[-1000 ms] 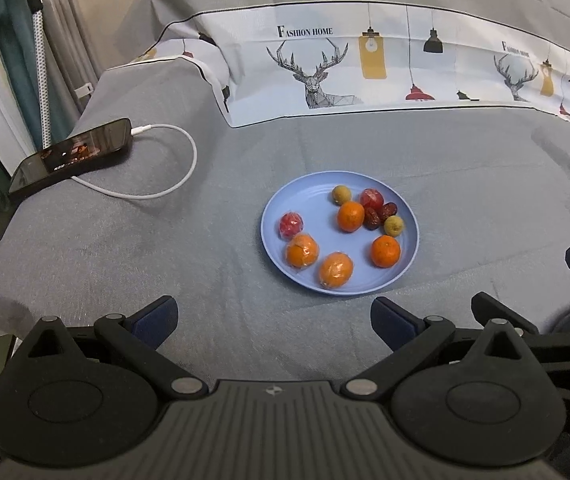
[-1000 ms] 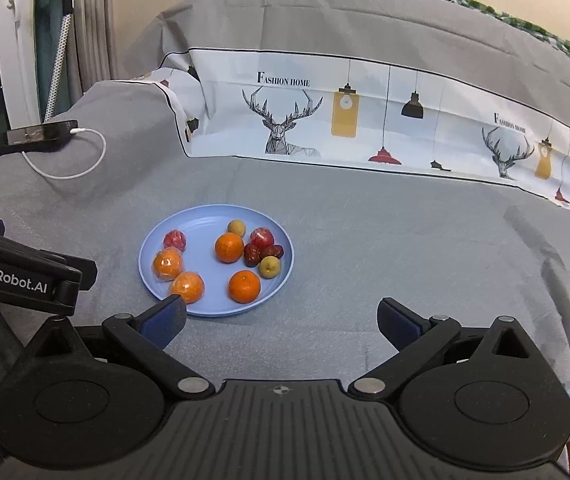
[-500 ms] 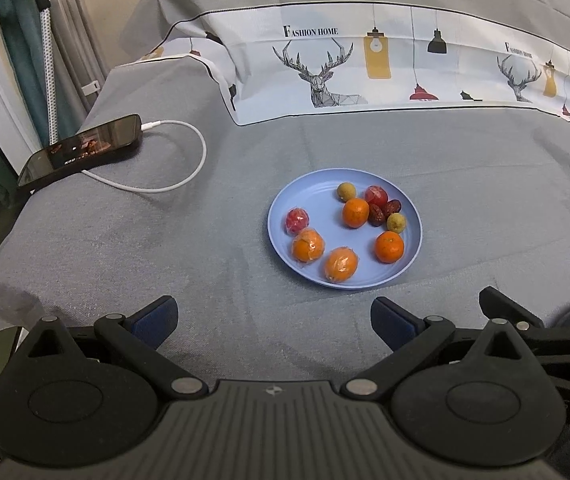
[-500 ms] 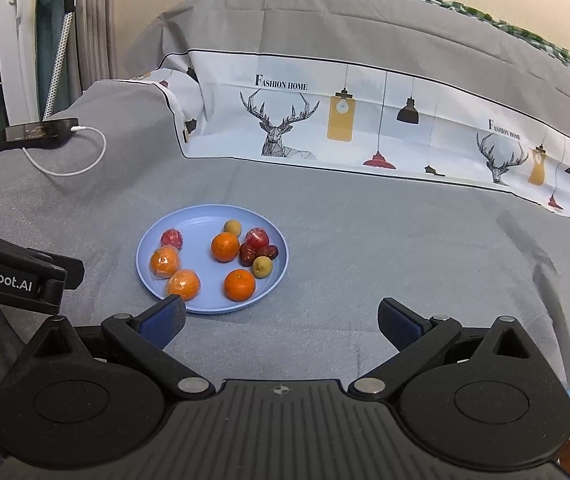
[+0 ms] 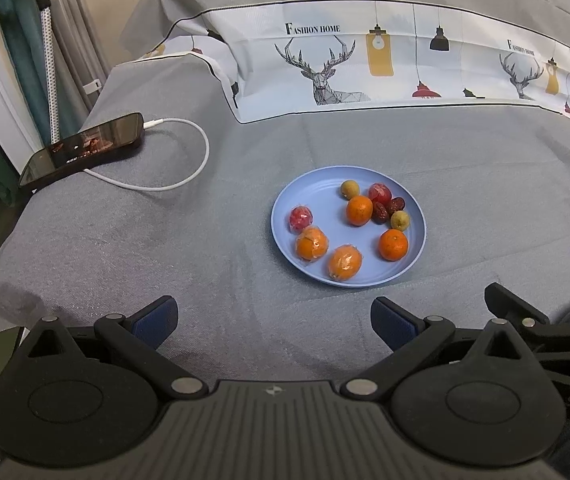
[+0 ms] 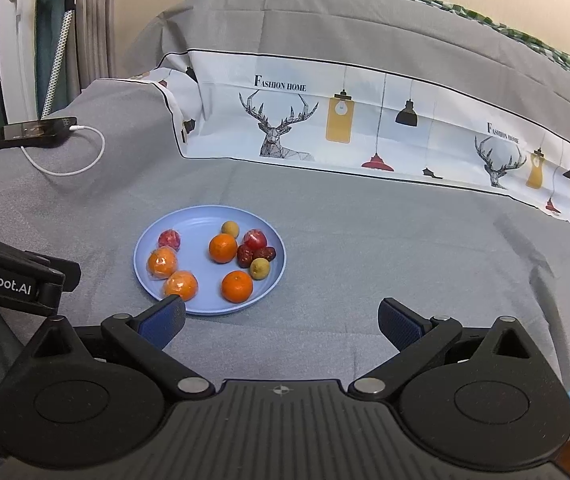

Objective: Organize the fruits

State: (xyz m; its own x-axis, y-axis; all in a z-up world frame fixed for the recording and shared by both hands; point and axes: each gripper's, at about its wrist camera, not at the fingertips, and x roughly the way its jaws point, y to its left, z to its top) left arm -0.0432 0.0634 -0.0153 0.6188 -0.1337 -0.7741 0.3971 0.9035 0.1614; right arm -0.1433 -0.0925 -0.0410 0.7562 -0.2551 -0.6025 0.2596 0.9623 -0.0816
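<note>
I see the grey bedsheet (image 5: 125, 248), then a phone (image 5: 85, 148) on its cable (image 5: 189, 168) far left. The blue plate (image 5: 285, 216) of fruits (image 5: 359, 210) lies ahead of my left gripper (image 5: 273, 318) and right gripper (image 6: 281, 316), both spread wide, holding nothing.

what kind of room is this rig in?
Likely a home bedroom: a grey bedsheet with a deer-print "Fashion Home" border, a charging phone lying on it, and a blue plate of fruit.
</note>
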